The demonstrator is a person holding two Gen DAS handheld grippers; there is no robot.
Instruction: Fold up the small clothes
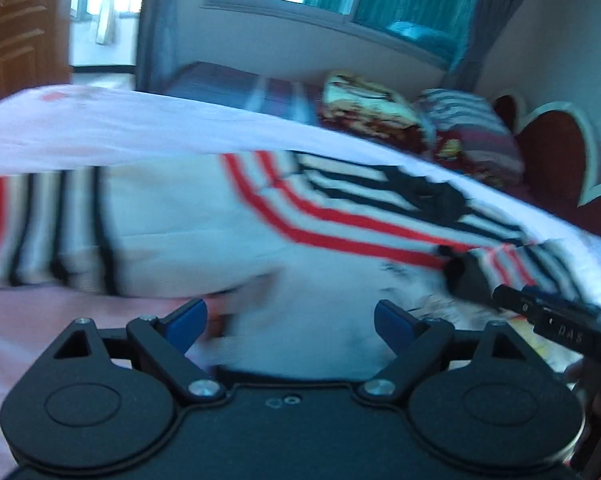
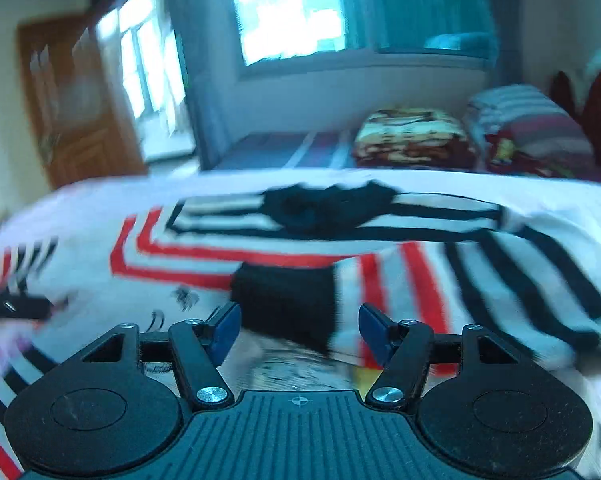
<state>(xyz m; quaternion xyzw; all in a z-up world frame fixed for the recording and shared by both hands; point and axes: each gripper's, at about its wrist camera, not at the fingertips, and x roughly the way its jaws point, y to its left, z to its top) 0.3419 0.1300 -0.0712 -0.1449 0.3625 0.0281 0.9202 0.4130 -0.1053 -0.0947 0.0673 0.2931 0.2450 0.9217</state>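
A small white sweater [image 1: 204,216] with red and black stripes lies spread on a pale pink sheet [image 1: 60,328]. My left gripper [image 1: 290,320] hovers open over the sweater's white lower part, with nothing between its blue pads [image 1: 188,318]. From the right, one of my right gripper's black fingers [image 1: 458,270] reaches onto the striped sleeve. In the right wrist view the sweater [image 2: 204,248] fills the bed. My right gripper [image 2: 300,332] stands open with the sleeve's black cuff [image 2: 288,300] lying between and just ahead of its pads, untouched. Both views are blurred.
Folded patterned blankets [image 2: 412,136] and striped pillows [image 2: 528,128] are stacked at the far side of the bed, beside a red headboard [image 1: 556,152]. A window [image 2: 288,12] with teal curtains is behind, and a wooden door [image 2: 72,104] at the left.
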